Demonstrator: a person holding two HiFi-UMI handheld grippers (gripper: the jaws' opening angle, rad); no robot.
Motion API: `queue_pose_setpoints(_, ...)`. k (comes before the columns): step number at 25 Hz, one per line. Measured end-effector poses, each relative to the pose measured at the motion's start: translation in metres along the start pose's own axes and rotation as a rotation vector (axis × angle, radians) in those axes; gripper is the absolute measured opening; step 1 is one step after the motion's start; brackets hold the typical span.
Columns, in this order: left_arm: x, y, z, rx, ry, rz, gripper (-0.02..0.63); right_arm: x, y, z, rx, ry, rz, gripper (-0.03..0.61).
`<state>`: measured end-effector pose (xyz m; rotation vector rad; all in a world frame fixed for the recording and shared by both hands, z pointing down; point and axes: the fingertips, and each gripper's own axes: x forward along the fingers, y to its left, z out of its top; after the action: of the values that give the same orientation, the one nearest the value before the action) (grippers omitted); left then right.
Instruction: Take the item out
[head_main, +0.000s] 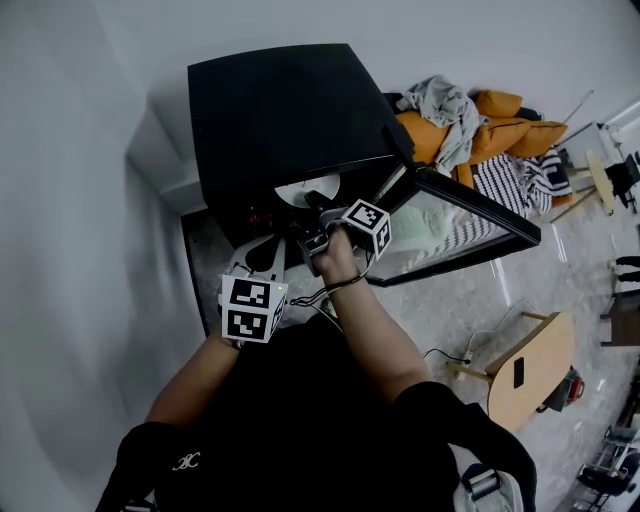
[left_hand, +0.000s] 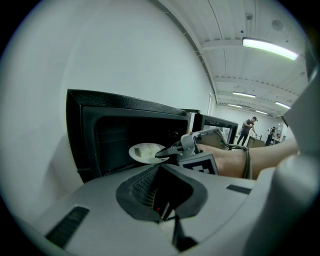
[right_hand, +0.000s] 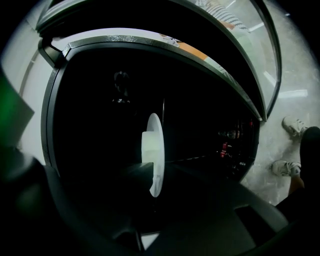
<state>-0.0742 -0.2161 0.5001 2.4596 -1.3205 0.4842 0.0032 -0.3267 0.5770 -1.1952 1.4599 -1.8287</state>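
Evidently we are at the grasping step. The black microwave (head_main: 280, 110) has its door (head_main: 470, 215) swung open to the right, and the white plate (left_hand: 141, 155) carrying the pale block, the item (left_hand: 146, 148), sits in the mouth of the dark cavity. Our right tongs (left_hand: 162, 154) reach in, rolled on edge, their jaws part-way open astride the plate's near rim; we see no firm pinch yet. Our left tongs (left_hand: 159, 167) wait nearer and to the left, jaws together on nothing.

Next, we judge, the right tongs must close on the rim. Then they must draw the plate out level, clear of the door, so that the block does not slide.

We find no legible writing. The cubes (head_main: 367, 225) show only black-and-white square markers, a small white emblem (head_main: 186, 461) sits on the dark sleeve, and the microwave shows no readable brand.
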Motion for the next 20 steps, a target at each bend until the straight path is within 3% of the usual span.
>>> queue_pose_setpoints(5,-0.003,0.004,-0.002,-0.016,0.002,0.013,0.008,0.010,-0.003,0.004,0.043,-0.013,-0.006,0.058)
queue_pose_setpoints(9,-0.003,0.006,-0.002,-0.021,0.002,0.016,0.008,0.014,-0.003,0.002,0.003,-0.004,-0.023,0.057)
queue_pose_setpoints(20,-0.001,0.011,-0.001,-0.032,0.000,0.010,0.008,-0.001,0.006,-0.004,-0.021,0.029,0.078,0.034)
